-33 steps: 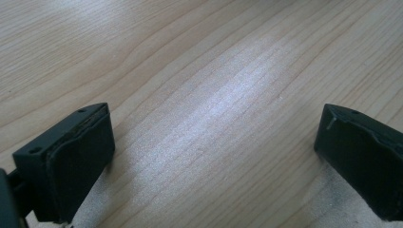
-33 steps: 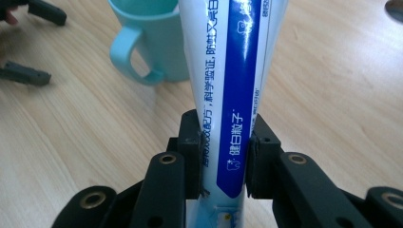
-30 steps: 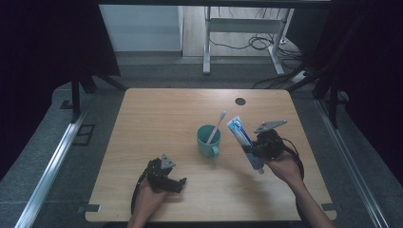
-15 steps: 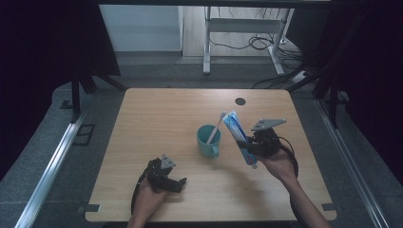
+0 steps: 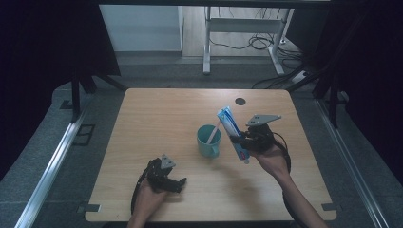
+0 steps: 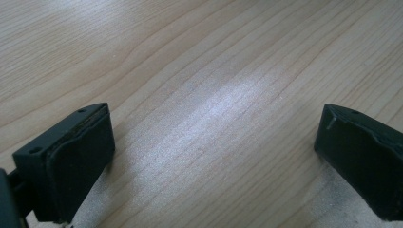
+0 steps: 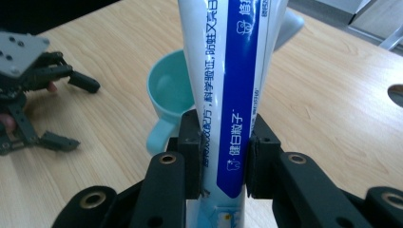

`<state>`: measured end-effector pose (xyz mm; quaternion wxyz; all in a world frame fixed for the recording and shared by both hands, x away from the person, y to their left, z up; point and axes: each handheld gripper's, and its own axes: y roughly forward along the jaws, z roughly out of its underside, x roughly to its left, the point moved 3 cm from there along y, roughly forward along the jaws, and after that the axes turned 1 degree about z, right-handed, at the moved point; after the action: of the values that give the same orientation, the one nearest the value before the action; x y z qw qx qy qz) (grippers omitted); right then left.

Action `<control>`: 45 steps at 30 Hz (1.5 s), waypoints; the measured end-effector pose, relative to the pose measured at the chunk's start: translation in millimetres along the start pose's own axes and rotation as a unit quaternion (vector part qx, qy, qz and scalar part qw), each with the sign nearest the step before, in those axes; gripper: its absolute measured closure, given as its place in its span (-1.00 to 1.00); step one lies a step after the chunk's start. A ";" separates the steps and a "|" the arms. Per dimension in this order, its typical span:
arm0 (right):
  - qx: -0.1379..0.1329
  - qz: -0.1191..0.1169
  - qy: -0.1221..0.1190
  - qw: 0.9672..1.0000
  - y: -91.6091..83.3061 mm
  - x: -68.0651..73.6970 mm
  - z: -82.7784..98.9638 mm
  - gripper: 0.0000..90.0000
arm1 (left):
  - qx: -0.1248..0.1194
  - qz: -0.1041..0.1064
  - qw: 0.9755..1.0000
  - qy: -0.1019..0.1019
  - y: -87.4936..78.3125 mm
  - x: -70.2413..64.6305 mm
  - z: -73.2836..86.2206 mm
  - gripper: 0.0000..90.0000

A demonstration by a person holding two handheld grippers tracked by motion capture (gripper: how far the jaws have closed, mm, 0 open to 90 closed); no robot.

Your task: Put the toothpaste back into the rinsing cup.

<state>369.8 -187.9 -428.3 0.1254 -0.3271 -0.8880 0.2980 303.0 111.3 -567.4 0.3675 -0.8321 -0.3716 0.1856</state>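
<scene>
Left gripper point(image 5: 173, 183), nearest the front table point(image 5: 157, 109) edge, rests on bare wood with jaws wide apart and nothing between them. Right gripper point(image 5: 241, 141) is clamped on a toothpaste tube point(image 5: 233, 132), held tilted above the tabletop just right of the teal cup point(image 5: 209, 141). A toothbrush point(image 5: 212, 132) leans in the cup. Beyond, open wood reaches the far edge, with a dark hole point(image 5: 240, 101) near it

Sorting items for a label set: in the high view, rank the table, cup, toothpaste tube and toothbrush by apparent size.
1. table
2. toothpaste tube and cup: too alike to rank
3. toothbrush, partly hidden in the cup
</scene>
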 end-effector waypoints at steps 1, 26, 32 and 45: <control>-0.002 -0.002 -0.001 1.000 0.5 0.5 -1.9 0.60 | 0.000 0.000 1.000 0.000 0.0 0.0 0.0 -1.00; -0.042 -0.014 0.005 0.999 18.7 4.0 -37.4 0.60 | 0.000 0.000 1.000 -0.001 0.0 -0.1 0.0 -1.00; -0.049 -0.017 0.011 0.999 24.3 3.3 -43.0 0.60 | 0.000 0.000 1.000 -0.001 0.0 -0.1 0.0 -1.00; -0.058 -0.016 0.013 0.998 33.3 4.3 -56.6 0.60 | 0.000 0.000 1.000 0.000 0.0 -0.1 0.0 -1.00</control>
<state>407.0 -139.6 -403.7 0.1228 -0.3232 -0.9071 0.2400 302.9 111.3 -567.5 0.3674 -0.8319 -0.3719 0.1860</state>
